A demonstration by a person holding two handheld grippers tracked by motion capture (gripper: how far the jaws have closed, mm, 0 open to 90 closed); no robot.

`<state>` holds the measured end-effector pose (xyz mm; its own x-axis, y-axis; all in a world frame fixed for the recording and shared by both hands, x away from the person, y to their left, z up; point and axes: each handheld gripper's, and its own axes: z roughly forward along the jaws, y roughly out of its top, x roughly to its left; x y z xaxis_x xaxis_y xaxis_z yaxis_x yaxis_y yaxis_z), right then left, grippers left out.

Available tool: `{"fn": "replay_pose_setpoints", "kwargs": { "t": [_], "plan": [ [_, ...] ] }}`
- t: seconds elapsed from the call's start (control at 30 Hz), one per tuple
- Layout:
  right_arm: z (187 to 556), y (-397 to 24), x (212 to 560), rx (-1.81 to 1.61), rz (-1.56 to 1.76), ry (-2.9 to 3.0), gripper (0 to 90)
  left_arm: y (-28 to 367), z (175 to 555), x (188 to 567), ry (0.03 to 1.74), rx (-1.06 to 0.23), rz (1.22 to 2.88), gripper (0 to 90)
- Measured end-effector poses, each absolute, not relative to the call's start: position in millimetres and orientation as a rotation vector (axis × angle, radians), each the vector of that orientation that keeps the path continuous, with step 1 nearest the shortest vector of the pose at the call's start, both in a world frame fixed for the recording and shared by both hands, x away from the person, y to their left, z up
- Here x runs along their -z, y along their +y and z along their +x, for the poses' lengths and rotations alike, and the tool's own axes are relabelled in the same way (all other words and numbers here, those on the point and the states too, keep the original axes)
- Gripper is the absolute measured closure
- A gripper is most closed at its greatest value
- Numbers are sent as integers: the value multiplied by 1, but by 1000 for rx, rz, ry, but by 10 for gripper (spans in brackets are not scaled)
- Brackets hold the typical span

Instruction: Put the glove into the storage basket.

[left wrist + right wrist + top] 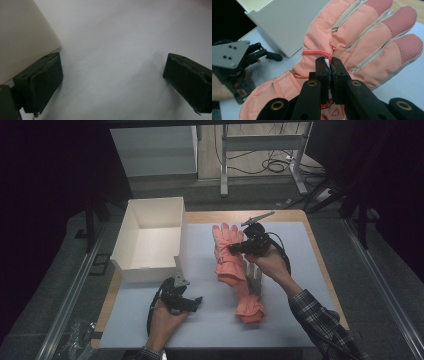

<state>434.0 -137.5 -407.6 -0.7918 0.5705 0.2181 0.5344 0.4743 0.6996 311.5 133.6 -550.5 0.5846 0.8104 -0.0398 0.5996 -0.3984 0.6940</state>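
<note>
The room around the desk [150, 330] is very dark, but light from above makes the desk top bright. The high view is a bit grainy. In the left gripper view the black fingers [42, 82] look soft and blurry, with faint shadows beside them.

Two pink gloves [227, 252] [250, 302]; one white box [150, 240]; two grippers [192, 304] [235, 248].

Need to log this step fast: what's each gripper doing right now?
Left gripper: open, holding nothing, beside the white box.
Right gripper: closed on the pink glove.
</note>
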Motion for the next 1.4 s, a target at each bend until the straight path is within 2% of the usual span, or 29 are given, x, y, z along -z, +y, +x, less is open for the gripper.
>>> {"fn": "replay_pose_setpoints", "kwargs": {
  "t": [0.83, 1.07, 1.4],
  "plan": [
    [370, -191, 407, -1199, 1033, 2625, 851, 134, 312, 550, 1116, -400, 2138, 26],
    [353, -197, 423, -1154, 1059, 2615, 849, 133, 312, 550, 1116, -400, 2137, 25],
    [351, -194, 450, -1102, 1101, 2597, 838, 133, 311, 550, 1117, -401, 2137, 26]
  ]
}}
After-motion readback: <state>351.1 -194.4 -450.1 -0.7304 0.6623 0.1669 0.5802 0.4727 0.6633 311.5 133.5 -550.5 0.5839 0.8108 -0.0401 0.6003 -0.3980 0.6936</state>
